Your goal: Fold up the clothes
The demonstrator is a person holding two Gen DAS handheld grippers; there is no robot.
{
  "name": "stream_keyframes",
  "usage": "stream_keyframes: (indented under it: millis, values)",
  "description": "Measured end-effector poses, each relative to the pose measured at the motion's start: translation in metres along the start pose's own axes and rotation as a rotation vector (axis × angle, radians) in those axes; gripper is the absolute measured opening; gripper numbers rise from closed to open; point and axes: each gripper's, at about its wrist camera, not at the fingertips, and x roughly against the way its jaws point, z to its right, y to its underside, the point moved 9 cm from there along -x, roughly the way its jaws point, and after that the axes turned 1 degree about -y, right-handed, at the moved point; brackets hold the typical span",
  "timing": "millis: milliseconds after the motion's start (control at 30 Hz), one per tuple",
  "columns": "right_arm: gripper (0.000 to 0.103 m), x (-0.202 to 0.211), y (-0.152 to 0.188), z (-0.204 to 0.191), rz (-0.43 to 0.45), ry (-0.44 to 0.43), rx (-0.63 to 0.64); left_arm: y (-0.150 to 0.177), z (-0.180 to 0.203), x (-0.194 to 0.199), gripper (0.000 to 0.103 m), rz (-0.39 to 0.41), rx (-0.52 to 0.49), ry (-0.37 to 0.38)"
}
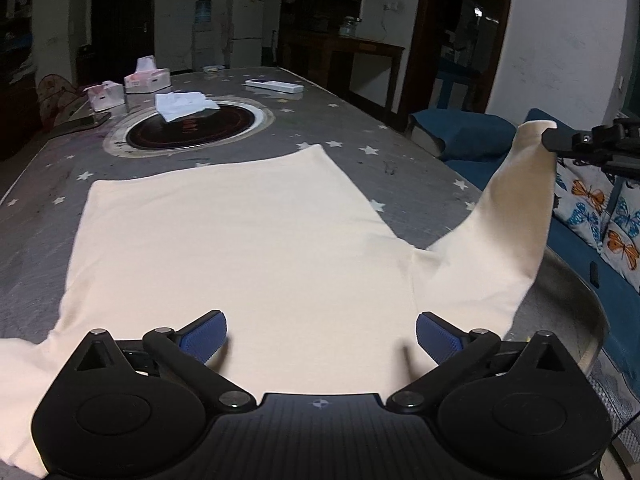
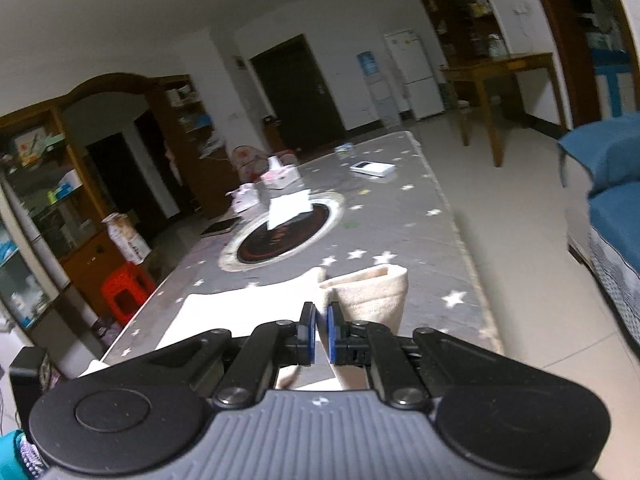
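Note:
A cream long-sleeved top (image 1: 240, 240) lies flat on the grey star-patterned table (image 1: 360, 128). My left gripper (image 1: 321, 338) hovers open just above the near part of the top, blue pads wide apart, nothing between them. The top's right sleeve (image 1: 516, 208) is lifted off the table and stretched up to the right, where my right gripper (image 1: 550, 138) pinches its cuff. In the right wrist view the right gripper (image 2: 320, 334) is shut on the sleeve cuff (image 2: 370, 292), with the body of the top (image 2: 240, 312) lying below on the left.
A round black cooktop (image 1: 192, 128) is set in the table's middle, with a white cloth (image 1: 184, 106) on it. Tissue boxes (image 1: 146, 78), a phone (image 1: 86, 122) and a white remote (image 1: 274, 86) lie farther back. A blue sofa (image 1: 464, 136) with butterfly cushions (image 1: 600, 216) stands right.

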Motion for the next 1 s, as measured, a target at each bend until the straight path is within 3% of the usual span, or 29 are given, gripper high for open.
stream_keyframes:
  millis: [500, 767, 1000]
  values:
    - [0.005, -0.053, -0.010, -0.128, -0.086, -0.207, 0.184, 0.001, -0.073, 0.039, 0.103, 0.092, 0.135, -0.087]
    - [0.005, -0.083, 0.014, -0.196, -0.174, -0.329, 0.275, 0.010, -0.107, 0.053, 0.103, 0.111, 0.202, -0.126]
    - [0.005, -0.107, 0.049, -0.232, -0.259, -0.403, 0.304, 0.018, -0.126, 0.059, 0.103, 0.110, 0.242, -0.158]
